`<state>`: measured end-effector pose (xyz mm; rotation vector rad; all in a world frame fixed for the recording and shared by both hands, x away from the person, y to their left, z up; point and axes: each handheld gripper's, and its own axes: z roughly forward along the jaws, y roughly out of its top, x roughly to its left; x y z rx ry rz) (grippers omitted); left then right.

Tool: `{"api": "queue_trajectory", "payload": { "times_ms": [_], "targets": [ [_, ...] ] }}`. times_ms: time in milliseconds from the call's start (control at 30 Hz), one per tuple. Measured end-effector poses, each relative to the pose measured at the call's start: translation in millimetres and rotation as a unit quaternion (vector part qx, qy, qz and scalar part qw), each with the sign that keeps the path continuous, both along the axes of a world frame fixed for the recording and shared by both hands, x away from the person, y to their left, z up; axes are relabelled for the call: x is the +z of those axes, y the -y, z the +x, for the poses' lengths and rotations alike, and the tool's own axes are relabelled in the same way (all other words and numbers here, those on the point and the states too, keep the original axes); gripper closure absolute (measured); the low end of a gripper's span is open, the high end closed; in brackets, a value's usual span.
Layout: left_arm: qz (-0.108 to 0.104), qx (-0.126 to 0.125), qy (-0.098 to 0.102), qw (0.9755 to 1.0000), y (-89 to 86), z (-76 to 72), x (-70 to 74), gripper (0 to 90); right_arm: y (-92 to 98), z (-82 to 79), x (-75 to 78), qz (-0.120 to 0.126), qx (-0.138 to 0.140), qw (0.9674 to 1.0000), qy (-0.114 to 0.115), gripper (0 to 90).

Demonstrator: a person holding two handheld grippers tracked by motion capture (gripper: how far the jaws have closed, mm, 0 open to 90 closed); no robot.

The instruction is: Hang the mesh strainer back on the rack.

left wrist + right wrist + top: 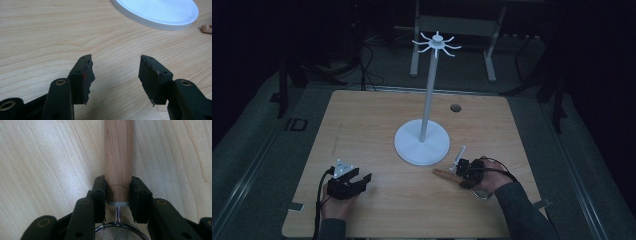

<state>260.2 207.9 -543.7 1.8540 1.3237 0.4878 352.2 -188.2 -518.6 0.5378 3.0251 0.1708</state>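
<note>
A wooden table seen from above in a dim room, with a person's two forearms entering from the bottom edge, each hand holding a black two-jaw gripper. Near the table's centre stands a white rack: a flat round base, a thin upright pole, and a ring of short hooked arms at the top, the sort of shape meant for hanging utensils. The right gripper lies low over the table, just beside the base and to its right, and its jaws are closed snugly around the wooden handle of a small strainer. In the right gripper view the jaws pinch the handle at its lower end, where a grey collar meets a thin metal stem, and the rim of the mesh bowl sits behind the jaws, close to the camera. The rest of the handle points away across the table, towards the rack's base. Gripping close to the bowl probably keeps the heavier end steady and leaves the handle's far tip free, perhaps for hanging. The left gripper rests well apart at the table's near left, its jaws spread wide with only bare wood between them, seemingly waiting.
</note>
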Motion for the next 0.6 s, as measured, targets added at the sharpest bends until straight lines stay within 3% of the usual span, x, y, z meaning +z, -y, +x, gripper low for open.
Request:
{"api": "queue_trajectory", "payload": {
  "times_ms": [100, 433, 600],
  "targets": [
    [-0.001, 0.000, 0.000, 1.0000, -0.3, 0.1, 0.0, 44.7, 1.6, 1.6, -0.1, 0.006, 0.002, 1.0000, -0.006, 69.2],
    [0.000, 0.000, 0.000, 1.0000, 0.3, 0.2, -0.4, 44.7, 6.8, -5.9, 0.7, 0.022, 0.009, 0.9997, 0.010, 69.4],
    [0.000, 0.001, 0.000, 1.0000, 0.4, 0.4, -0.5, 44.7, 8.5, -9.9, 6.4, 0.044, 0.011, 0.9987, 0.022, 69.4]
  ]
}}
